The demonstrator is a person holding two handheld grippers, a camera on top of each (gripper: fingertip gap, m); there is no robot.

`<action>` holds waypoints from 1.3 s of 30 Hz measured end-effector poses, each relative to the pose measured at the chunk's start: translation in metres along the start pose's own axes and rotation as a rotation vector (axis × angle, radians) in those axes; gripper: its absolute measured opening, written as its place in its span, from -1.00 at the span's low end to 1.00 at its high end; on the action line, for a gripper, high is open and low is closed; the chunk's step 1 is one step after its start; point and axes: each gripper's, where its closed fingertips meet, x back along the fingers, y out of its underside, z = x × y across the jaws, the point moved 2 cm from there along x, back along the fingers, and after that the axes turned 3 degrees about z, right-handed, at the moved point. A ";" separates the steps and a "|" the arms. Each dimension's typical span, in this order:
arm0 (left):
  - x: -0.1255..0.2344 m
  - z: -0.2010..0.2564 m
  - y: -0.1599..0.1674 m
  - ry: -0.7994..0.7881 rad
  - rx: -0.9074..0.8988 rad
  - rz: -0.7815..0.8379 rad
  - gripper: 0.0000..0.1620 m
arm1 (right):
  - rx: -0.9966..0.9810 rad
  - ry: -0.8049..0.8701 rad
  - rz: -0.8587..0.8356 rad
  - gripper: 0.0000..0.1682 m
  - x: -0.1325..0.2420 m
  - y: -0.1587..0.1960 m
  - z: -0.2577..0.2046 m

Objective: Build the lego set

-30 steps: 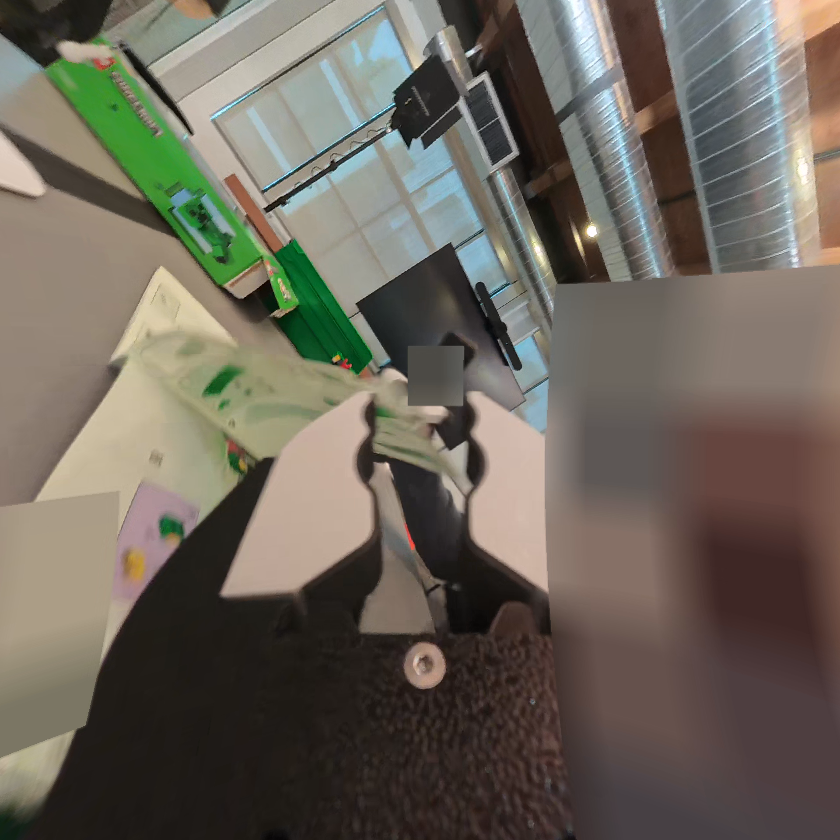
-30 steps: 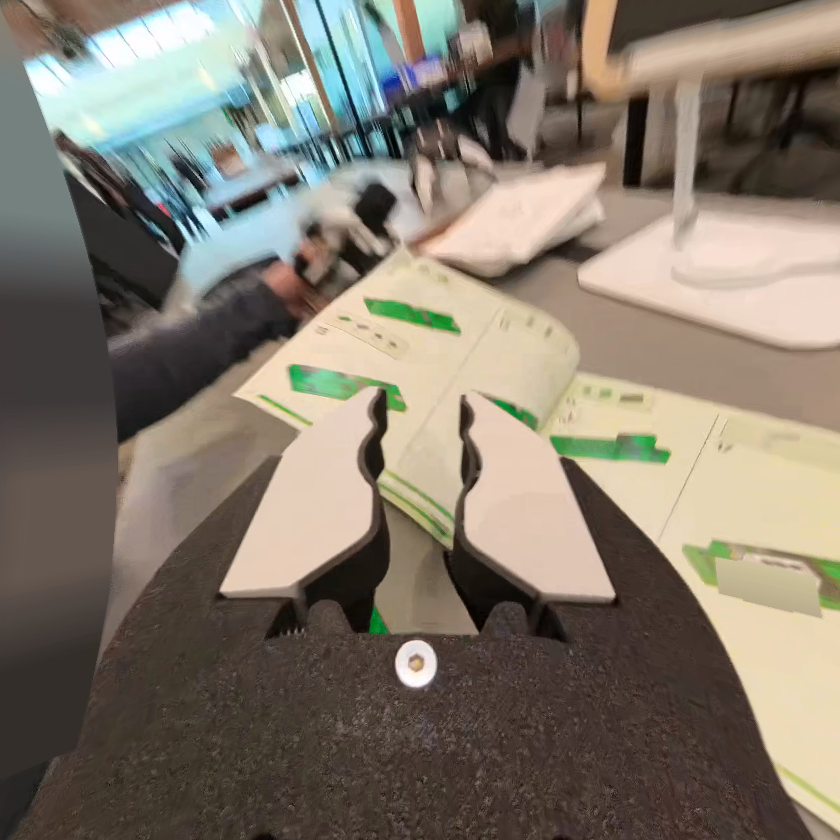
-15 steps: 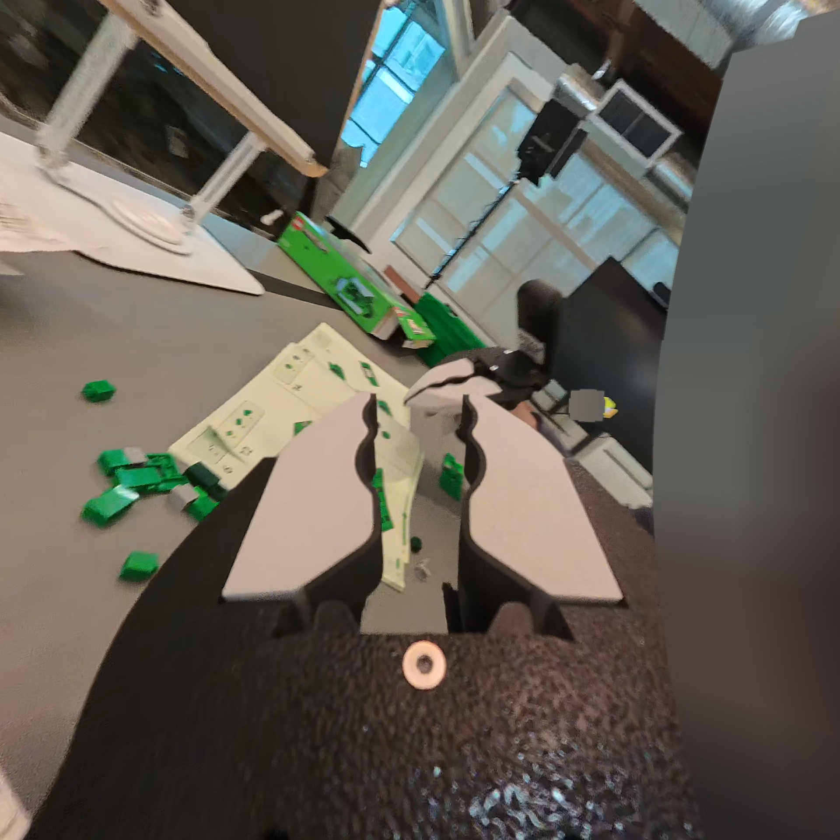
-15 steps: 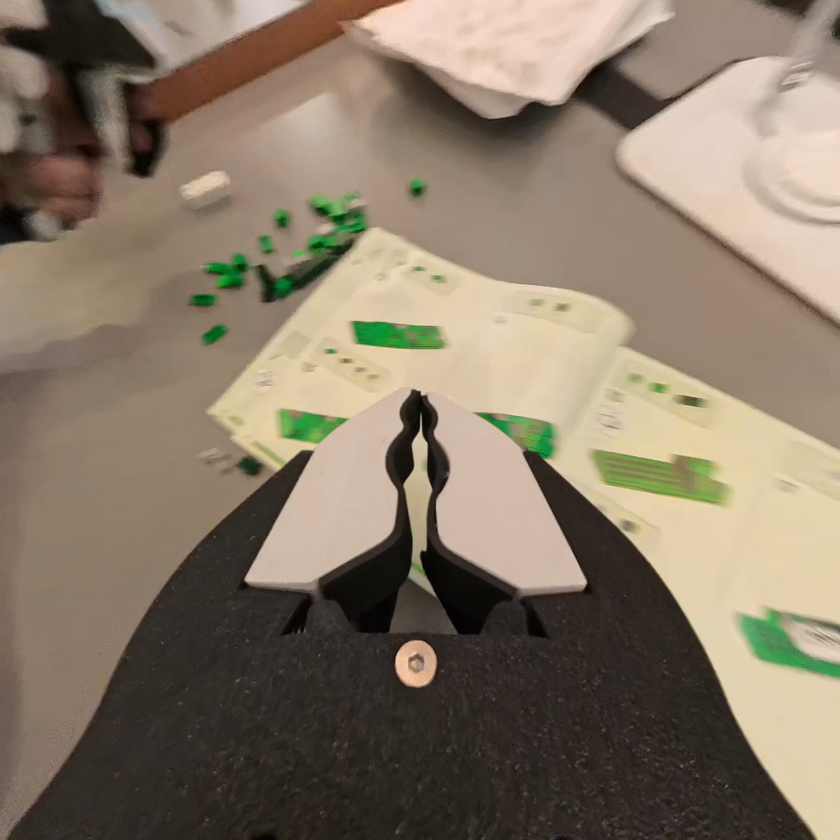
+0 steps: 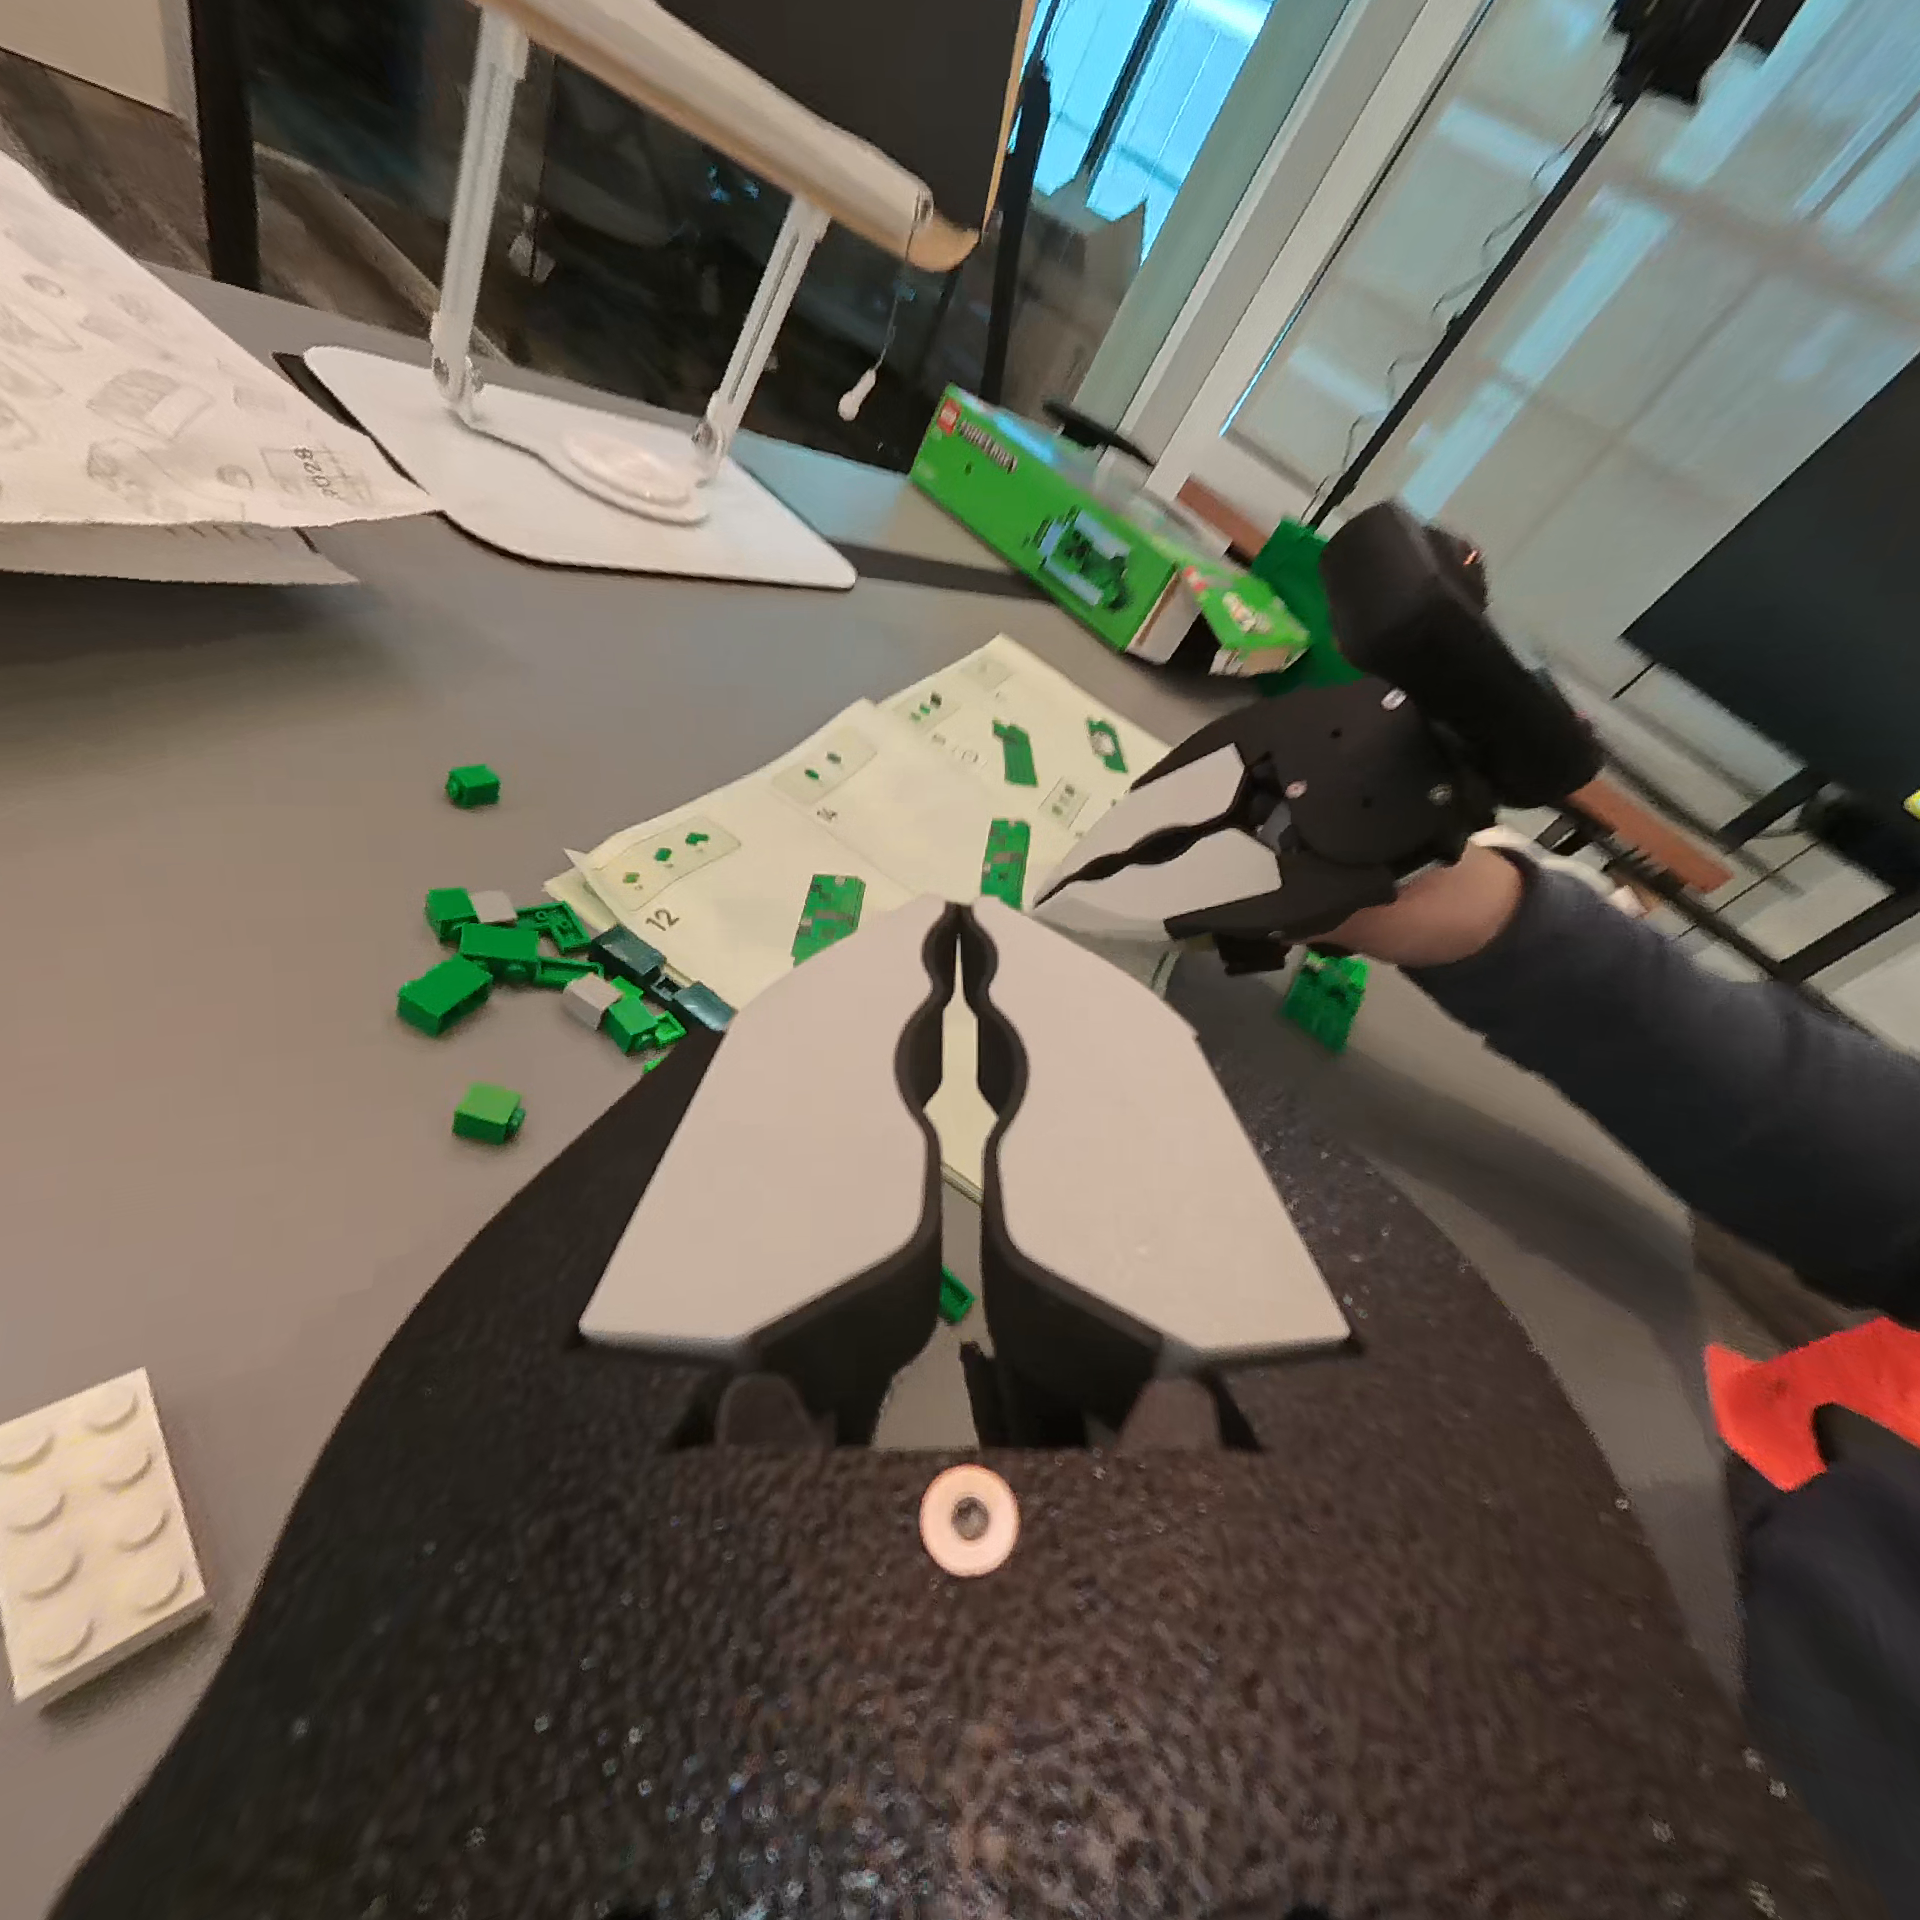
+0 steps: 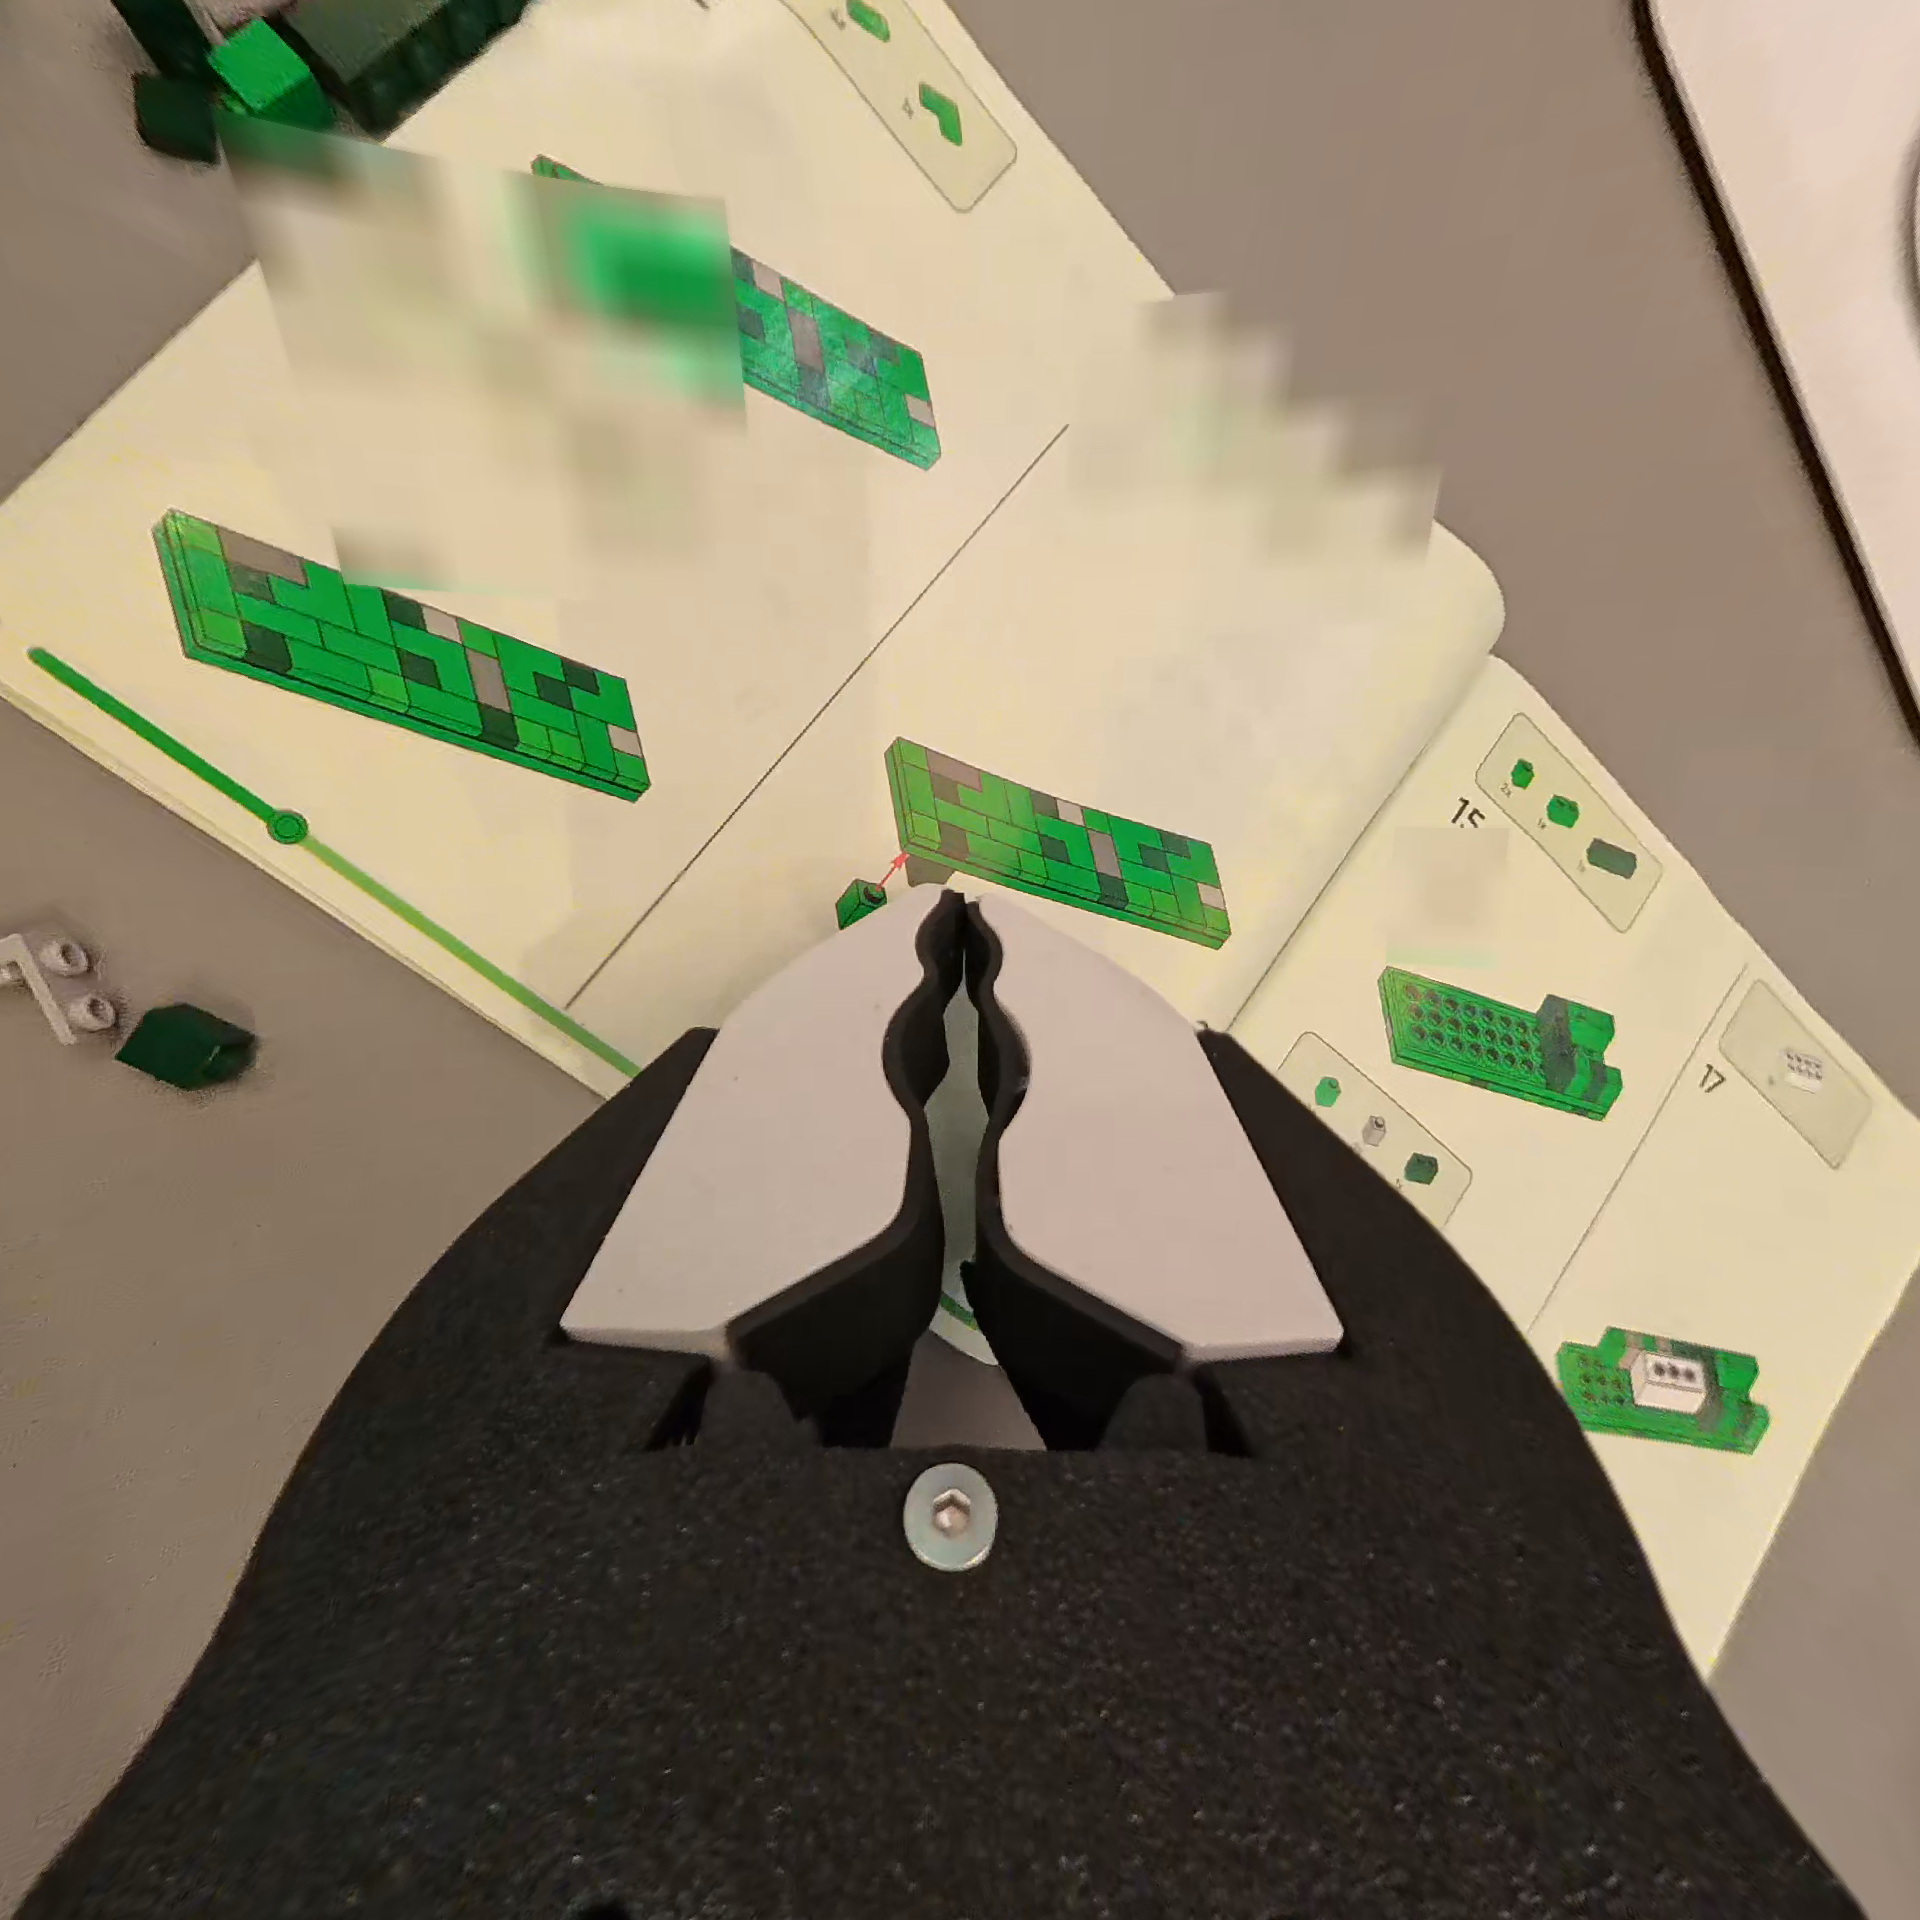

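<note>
My left gripper [image 5: 961, 920] has its jaws pressed together, holding nothing, above the grey tabletop [image 5: 229, 748]. My right gripper [image 6: 956, 904], jaws likewise closed and empty, hovers over the open pale-yellow paper instruction booklet [image 6: 1039, 623]. Just left of the booklet lies a loose heap of small green plastic bricks [image 5: 530, 966]. Farther back rests the green cardboard set box [image 5: 1081, 540].

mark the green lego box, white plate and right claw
green lego box [image 5: 1070, 530], left wrist view, its top face.
white plate [image 5: 88, 1538], left wrist view, its studded top.
right claw [image 6: 957, 906], right wrist view, between its shut tips.
</note>
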 end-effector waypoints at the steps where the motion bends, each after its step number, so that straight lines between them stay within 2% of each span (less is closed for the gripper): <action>1: -0.004 0.001 0.002 -0.008 -0.020 -0.020 -1.00 | -0.006 -0.003 0.000 -1.00 0.000 0.000 0.000; 4: -0.021 -0.003 0.009 -0.065 -0.100 -0.122 -1.00 | -0.046 -0.023 0.021 -1.00 -0.001 0.000 0.000; 7: -0.040 -0.022 0.011 -0.216 -0.231 -0.247 -1.00 | -0.062 -0.030 0.038 -1.00 -0.001 0.000 0.000; 9: -0.049 -0.030 0.007 -0.275 -0.281 -0.296 -1.00 | -0.020 0.025 0.037 -1.00 0.003 0.001 0.008; 11: -0.054 -0.033 -0.003 -0.288 -0.305 -0.283 -1.00 | 0.014 0.109 0.092 -1.00 0.016 -0.002 0.026; 14: -0.062 -0.031 -0.009 -0.234 -0.339 -0.278 -1.00 | -0.025 0.105 0.126 -1.00 0.028 0.008 0.060; 17: -0.076 -0.042 0.008 -0.225 -0.363 -0.455 -1.00 | 0.009 0.094 0.069 -1.00 0.022 0.030 0.094; 19: -0.085 -0.049 0.014 -0.255 -0.394 -0.526 -1.00 | 0.074 0.042 0.139 -1.00 0.017 0.028 0.097; 21: -0.094 -0.047 0.012 -0.257 -0.406 -0.524 -1.00 | 0.109 -0.011 0.149 -1.00 0.011 0.030 0.092; 24: -0.103 -0.038 0.006 -0.236 -0.386 -0.474 -1.00 | 0.174 0.041 0.067 -1.00 0.001 0.042 0.095; 31: -0.127 -0.025 0.002 -0.181 -0.256 -0.391 -1.00 | 0.066 0.114 -0.013 -1.00 0.006 0.057 0.113; 39: -0.175 -0.022 0.026 -0.217 -0.370 -0.544 -1.00 | -0.110 0.293 -0.082 -1.00 0.020 0.091 0.138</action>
